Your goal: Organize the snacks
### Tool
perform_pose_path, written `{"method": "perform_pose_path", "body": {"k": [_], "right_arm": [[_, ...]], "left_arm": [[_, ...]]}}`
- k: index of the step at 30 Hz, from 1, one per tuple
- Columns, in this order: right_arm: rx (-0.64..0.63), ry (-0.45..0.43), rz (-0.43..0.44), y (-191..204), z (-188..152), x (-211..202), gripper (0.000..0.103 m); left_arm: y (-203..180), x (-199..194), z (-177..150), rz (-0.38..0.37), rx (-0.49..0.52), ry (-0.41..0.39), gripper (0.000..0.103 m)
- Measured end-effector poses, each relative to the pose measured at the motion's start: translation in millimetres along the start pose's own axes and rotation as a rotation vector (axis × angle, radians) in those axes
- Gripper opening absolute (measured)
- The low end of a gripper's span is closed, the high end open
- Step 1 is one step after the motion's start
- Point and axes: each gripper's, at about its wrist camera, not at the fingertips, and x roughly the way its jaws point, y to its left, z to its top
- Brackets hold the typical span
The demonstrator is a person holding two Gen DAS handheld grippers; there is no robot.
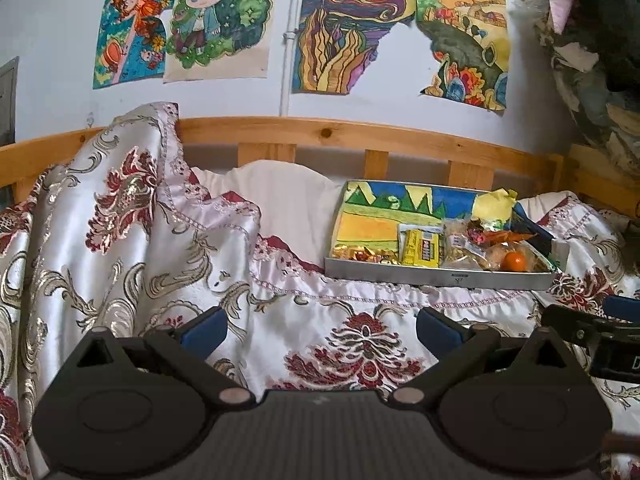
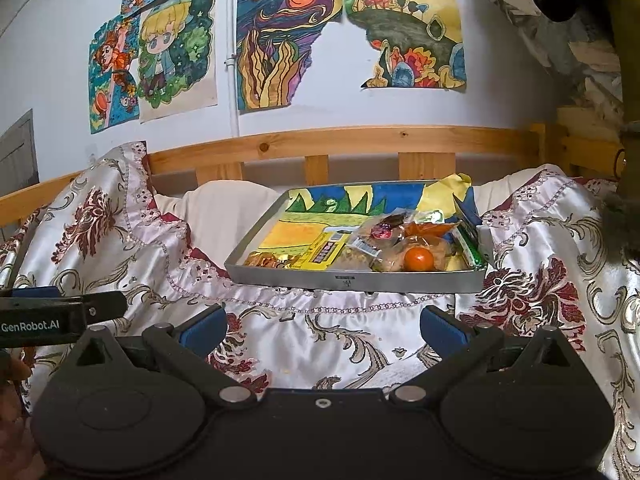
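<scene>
A shallow grey metal tray [image 1: 436, 278] [image 2: 352, 282] lined with a colourful drawing sits on a patterned satin bedspread. In its near right part lie a yellow packaged bar [image 1: 422, 250] [image 2: 324, 254], gold-wrapped sweets [image 1: 360, 254] [image 2: 266, 260], clear-wrapped pastries [image 2: 370, 246], a small orange fruit [image 1: 513, 261] [image 2: 419, 259] and a green wrapper [image 2: 472, 254]. My left gripper [image 1: 320, 330] stands open, short of the tray and to its left, nothing between its blue pads. My right gripper [image 2: 324, 328] is open too, straight in front of the tray, holding nothing.
A wooden slatted bed rail [image 1: 320, 132] [image 2: 340, 142] runs behind the tray, with a white pillow [image 1: 288, 196] [image 2: 224, 212] to its left. Drawings [image 2: 288, 36] hang on the wall. Piled fabric [image 1: 592, 60] fills the upper right. The bedspread [image 2: 120, 240] rises in folds on both sides.
</scene>
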Motion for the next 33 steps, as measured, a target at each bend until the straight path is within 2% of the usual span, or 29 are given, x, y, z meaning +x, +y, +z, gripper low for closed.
{"method": "perform_pose_path", "body": {"k": [33], "right_arm": [[-0.005,0.019,0.000,1.4,-1.7,2.4,0.102]], "left_arm": [[1.7,-0.1,-3.3,-0.002,-0.012,0.006,0.103]]}}
